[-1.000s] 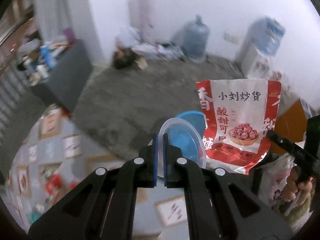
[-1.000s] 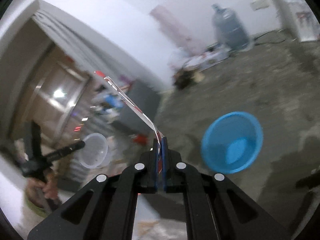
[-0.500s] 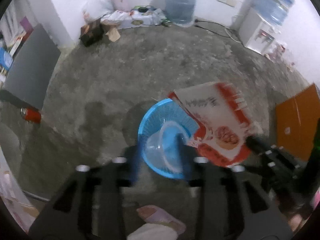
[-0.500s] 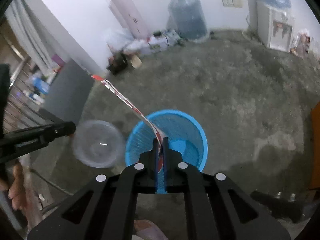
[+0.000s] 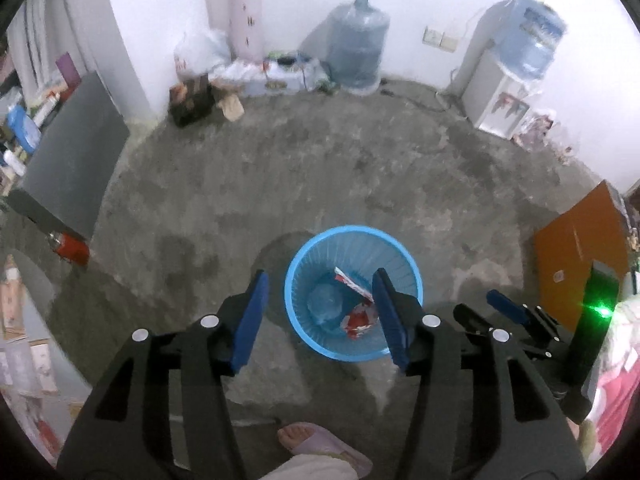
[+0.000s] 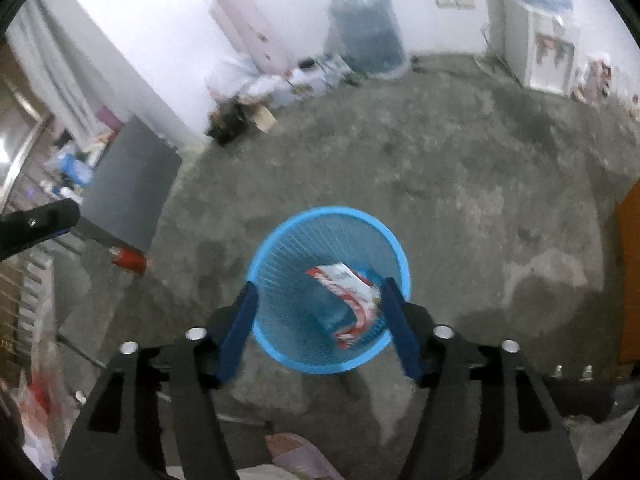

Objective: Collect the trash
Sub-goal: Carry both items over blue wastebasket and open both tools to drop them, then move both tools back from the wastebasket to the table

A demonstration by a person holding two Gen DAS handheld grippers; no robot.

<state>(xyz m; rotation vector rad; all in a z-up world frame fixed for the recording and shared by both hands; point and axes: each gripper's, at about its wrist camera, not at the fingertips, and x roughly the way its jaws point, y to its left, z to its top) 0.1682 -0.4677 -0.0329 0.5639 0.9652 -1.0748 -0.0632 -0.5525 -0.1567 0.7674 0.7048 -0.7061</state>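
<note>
Both tongs are hanging over the concrete floor (image 5: 360, 184), pointing steeply down. The left tongs (image 5: 320, 316) and the right tongs (image 6: 320, 328) are spreading apart with nothing pinched between their blue pads. Below and beyond them, a blue mesh wastebasket (image 5: 296, 280) is standing on the floor, framed between the fingers in both wrist views. Inside it a crumpled red-and-white snack bag (image 6: 352, 296) is lying against a clear plastic cup (image 5: 326, 304), well apart from either pair of tongs.
</note>
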